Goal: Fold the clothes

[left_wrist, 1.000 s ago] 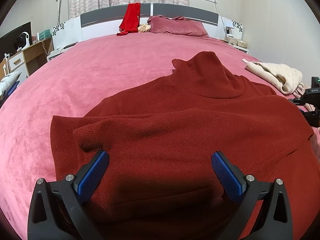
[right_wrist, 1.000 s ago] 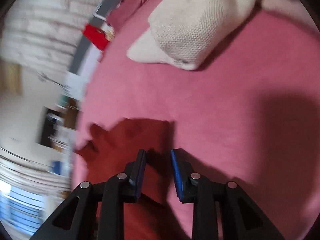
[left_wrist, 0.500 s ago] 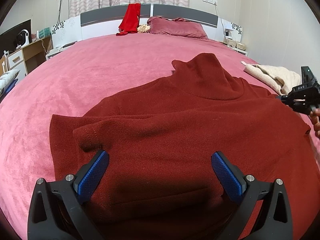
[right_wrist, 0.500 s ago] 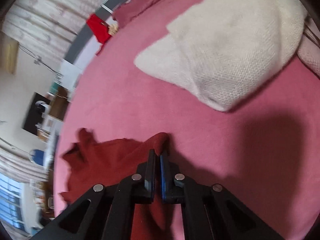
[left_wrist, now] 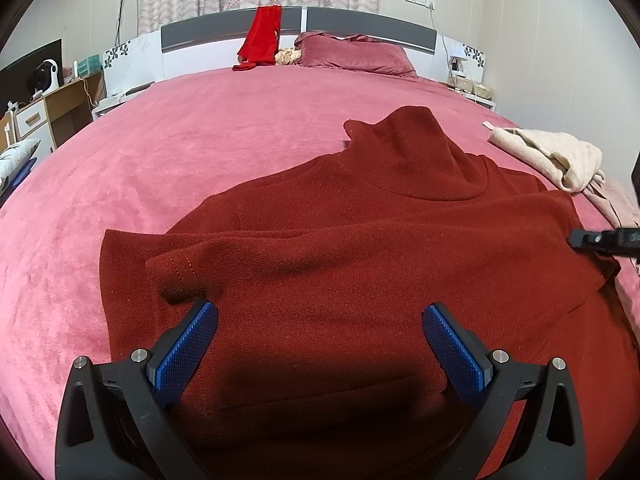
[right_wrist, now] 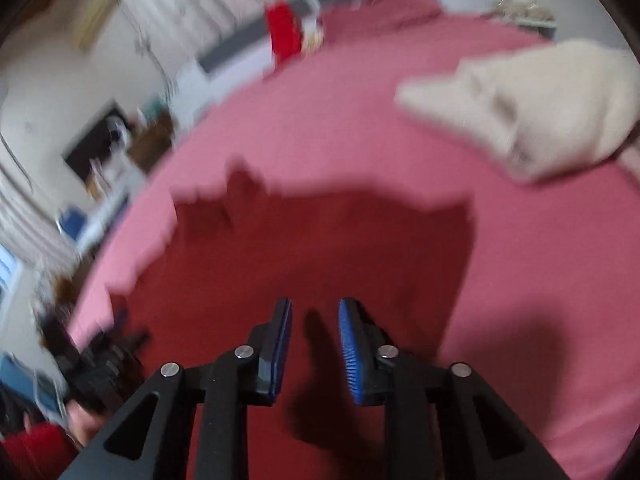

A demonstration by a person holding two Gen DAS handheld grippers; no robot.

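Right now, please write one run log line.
left hand-held gripper: open | right hand-held gripper: open | sweater: spread on bed

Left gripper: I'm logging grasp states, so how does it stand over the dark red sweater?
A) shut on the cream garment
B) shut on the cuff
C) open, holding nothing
C: the left gripper has its blue pads wide apart above the dark red sweater, gripping nothing.

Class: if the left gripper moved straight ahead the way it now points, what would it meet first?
Most likely the dark red sweater: the open left gripper points low across it, with cloth directly between the fingers. Depth is hard to judge.
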